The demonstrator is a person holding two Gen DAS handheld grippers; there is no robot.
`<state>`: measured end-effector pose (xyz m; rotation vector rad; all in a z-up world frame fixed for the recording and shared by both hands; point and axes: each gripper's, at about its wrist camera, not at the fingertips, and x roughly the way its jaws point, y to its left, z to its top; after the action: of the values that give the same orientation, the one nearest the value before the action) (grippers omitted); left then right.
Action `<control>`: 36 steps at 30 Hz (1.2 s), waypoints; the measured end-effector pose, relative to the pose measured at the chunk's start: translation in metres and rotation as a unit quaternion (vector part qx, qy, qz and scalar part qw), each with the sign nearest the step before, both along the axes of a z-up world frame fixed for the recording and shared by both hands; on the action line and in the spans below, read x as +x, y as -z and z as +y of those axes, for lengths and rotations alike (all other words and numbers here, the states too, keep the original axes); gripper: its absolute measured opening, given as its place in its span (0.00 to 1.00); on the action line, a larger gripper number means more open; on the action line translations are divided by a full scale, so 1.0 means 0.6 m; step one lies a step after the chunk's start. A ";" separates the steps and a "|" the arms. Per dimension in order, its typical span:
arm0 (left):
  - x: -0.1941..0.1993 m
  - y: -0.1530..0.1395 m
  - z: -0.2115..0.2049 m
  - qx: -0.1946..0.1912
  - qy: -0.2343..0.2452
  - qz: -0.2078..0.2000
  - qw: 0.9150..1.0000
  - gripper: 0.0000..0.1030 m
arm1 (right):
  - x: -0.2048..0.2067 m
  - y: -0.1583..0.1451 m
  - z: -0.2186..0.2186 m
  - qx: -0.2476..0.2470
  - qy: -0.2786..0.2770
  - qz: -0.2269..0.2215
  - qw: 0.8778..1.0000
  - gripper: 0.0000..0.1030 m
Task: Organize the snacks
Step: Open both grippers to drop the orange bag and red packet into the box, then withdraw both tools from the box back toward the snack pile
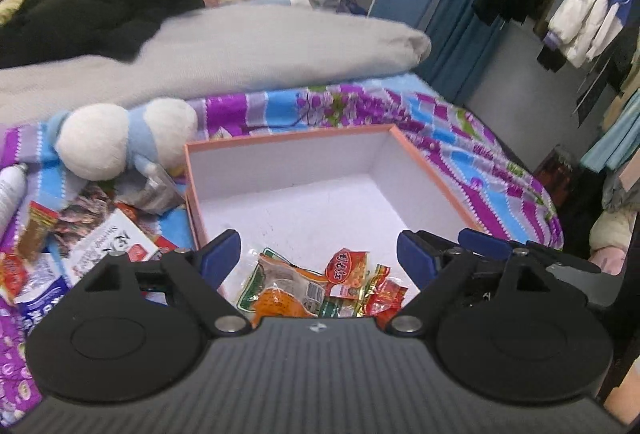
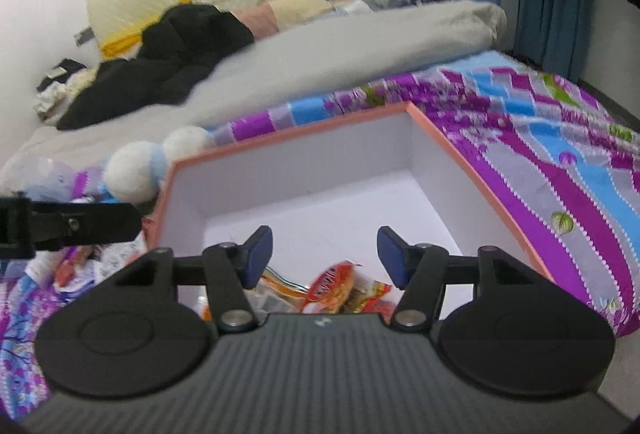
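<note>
Bed [image 1: 360, 106] under purple-blue patterned cover carries all. Box [image 1: 436, 178], pink rim, white inside, mostly bare, sits mid-bed. Snack packets [image 1: 304, 286], orange, red, crinkly, heaped at box's near wall; loose snacks [image 1: 116, 238] lie left of box.

My left gripper [image 1: 320, 258] wide, holding nothing; my right gripper [image 2: 324, 258] parted, nothing between fingers.

Next, I judge: reach left, pinch flat packet by edge, lift clear of rim, drop toward far bare floor.

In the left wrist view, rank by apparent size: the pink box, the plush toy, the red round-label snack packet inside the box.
1. pink box
2. plush toy
3. red snack packet
The packet lies nearest the camera yet looks smallest.
</note>
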<state>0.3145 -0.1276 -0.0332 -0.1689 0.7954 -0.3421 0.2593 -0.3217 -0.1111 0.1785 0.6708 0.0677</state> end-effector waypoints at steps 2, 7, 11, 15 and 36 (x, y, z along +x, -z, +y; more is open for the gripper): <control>-0.029 -0.022 0.015 -0.003 -0.004 -0.013 1.000 0.86 | -0.018 -0.020 0.009 0.003 -0.005 -0.013 1.000 0.58; -0.099 -0.064 0.060 -0.019 -0.024 -0.034 0.999 0.86 | -0.063 -0.063 0.033 0.006 -0.023 -0.046 0.999 0.58; -0.149 -0.092 0.095 -0.018 -0.041 -0.052 0.998 0.86 | -0.099 -0.090 0.055 0.007 -0.040 -0.065 0.997 0.58; -0.193 -0.113 0.129 -0.022 -0.059 -0.070 0.996 0.86 | -0.131 -0.108 0.071 0.010 -0.052 -0.081 0.995 0.58; -0.427 -0.098 0.236 0.000 -0.142 -0.098 0.985 0.86 | -0.304 -0.080 0.153 0.028 -0.107 -0.082 0.990 0.58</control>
<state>0.0582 0.0141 0.0257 -0.2414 0.5679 -0.0856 0.0768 -0.2301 -0.0629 0.1525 0.5214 0.3055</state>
